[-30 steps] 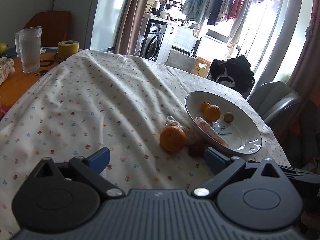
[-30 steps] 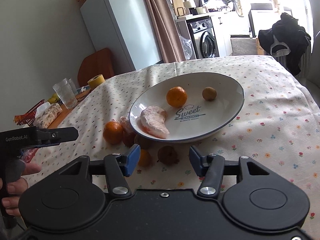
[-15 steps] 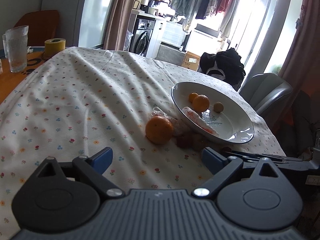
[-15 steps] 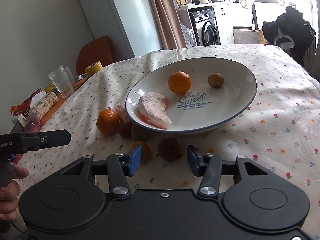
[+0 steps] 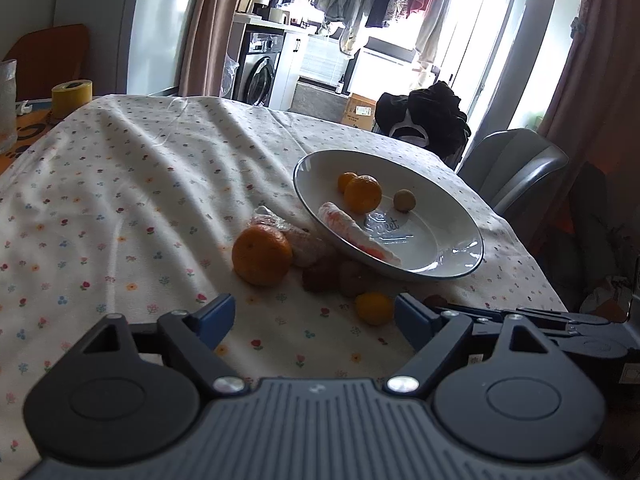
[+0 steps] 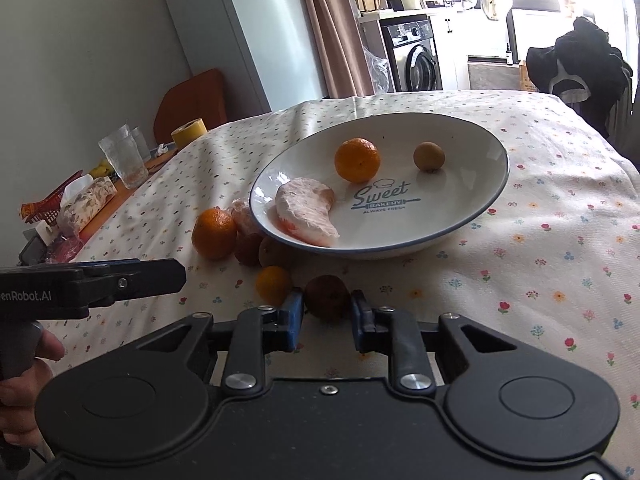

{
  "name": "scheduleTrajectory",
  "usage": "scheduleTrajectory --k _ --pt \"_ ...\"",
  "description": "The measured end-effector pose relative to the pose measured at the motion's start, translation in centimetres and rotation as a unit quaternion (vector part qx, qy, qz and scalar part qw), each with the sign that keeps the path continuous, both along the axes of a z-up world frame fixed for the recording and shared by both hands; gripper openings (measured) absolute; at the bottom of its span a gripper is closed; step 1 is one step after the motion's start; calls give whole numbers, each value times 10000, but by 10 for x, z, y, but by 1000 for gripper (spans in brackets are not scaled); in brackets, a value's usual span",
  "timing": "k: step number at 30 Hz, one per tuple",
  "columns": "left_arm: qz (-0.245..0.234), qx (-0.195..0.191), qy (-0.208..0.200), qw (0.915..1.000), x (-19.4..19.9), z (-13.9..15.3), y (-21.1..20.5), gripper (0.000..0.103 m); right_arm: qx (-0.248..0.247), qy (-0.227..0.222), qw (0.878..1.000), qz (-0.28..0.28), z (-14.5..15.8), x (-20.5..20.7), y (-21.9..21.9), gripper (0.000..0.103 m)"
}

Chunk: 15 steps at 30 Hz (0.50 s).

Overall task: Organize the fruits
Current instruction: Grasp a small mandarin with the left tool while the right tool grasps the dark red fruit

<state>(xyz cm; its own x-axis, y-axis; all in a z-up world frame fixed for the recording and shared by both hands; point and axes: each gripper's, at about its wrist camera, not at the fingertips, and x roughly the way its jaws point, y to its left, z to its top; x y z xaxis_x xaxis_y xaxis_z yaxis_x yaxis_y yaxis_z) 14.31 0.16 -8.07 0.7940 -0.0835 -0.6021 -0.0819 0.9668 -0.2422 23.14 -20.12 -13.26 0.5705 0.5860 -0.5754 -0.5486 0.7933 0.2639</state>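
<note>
A white plate (image 6: pixel 472 216) on the flowered tablecloth holds an orange (image 6: pixel 357 160), a small brown fruit (image 6: pixel 429 156) and a pink peeled piece (image 6: pixel 306 210). Beside its near rim lie a big orange (image 6: pixel 214 233), a wrapped fruit (image 6: pixel 243 216), two brown fruits (image 6: pixel 250 249), a small orange (image 6: pixel 273 285) and a dark brown fruit (image 6: pixel 327 298). My right gripper (image 6: pixel 325 318) has its blue pads on either side of the dark brown fruit, touching or nearly so. My left gripper (image 5: pixel 314 318) is open and empty, short of the big orange (image 5: pixel 262 254) and small orange (image 5: pixel 374 308).
In the right wrist view, at the table's far left stand a glass (image 6: pixel 122 156), a yellow tape roll (image 6: pixel 189 132), a tissue pack (image 6: pixel 88 202) and a red basket (image 6: pixel 48 206). A grey chair (image 5: pixel 516 168) with dark clothing (image 5: pixel 424 118) stands beyond the plate.
My right gripper has moved forward and narrowed around the dark brown fruit. My left gripper has moved toward the plate and the fruits beside it.
</note>
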Motion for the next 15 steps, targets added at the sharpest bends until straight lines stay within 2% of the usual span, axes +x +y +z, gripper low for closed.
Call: scheduleTrajectory --k 5,7,9,15 --pt "-89 58 -5 9999 8 -2 -13 78 91 -29 9999 -49 2 -1 -9 23" --pt "-120 56 32 9999 12 -4 -17 70 121 -31 9999 -91 2 0 -13 23" --pt "-153 50 67 9998 15 -6 -22 66 154 -34 9998 -119 2 0 -18 23" --pt "-56 197 77 9998 24 -10 -34 62 263 -51 9995 -180 4 -1 -31 23"
